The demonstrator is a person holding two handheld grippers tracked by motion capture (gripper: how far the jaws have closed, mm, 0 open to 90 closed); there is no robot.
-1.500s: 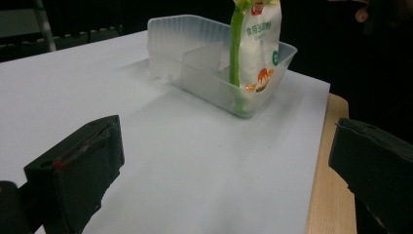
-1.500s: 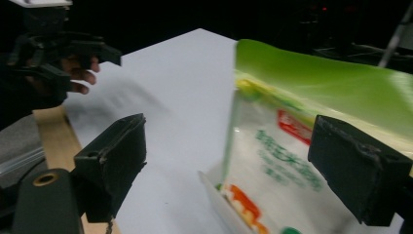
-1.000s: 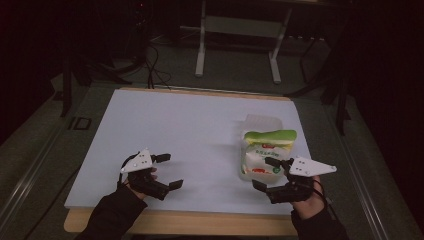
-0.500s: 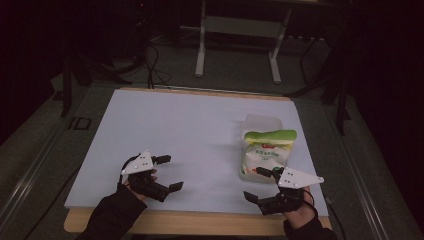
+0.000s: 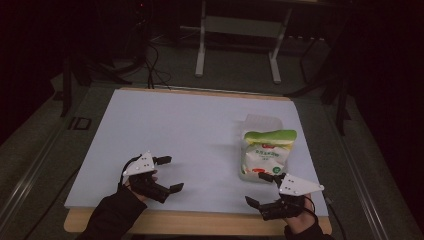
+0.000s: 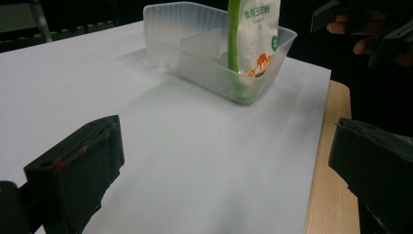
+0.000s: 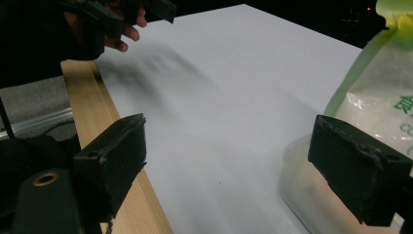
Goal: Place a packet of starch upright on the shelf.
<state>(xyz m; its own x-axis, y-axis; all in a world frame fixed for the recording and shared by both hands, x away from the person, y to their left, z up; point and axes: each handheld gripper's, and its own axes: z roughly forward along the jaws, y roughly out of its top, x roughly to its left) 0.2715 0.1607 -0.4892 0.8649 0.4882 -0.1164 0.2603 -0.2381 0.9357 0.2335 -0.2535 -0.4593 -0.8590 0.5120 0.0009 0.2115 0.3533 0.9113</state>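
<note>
The pouch (image 5: pixel 265 152) is standing in the clear tub (image 5: pixel 260 122), right of centre. The right gripper (image 5: pixel 261 189) is hovering just below it, jaws apart, seemingly not touching. The left gripper (image 5: pixel 167 173), lower left, is gaping too.

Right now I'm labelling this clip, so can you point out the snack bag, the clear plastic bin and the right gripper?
snack bag (image 5: pixel 264 156): high view, middle of its white front.
clear plastic bin (image 6: pixel 168 24): left gripper view, far end wall.
right gripper (image 5: pixel 260 189): high view, midway between its open fingertips.

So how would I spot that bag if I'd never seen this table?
Find the white sheet covering the table, then its right side, where a clear plastic tub sits. The bag stands in the tub's near end: white, green-topped, the only printed, colourful thing there.
</note>
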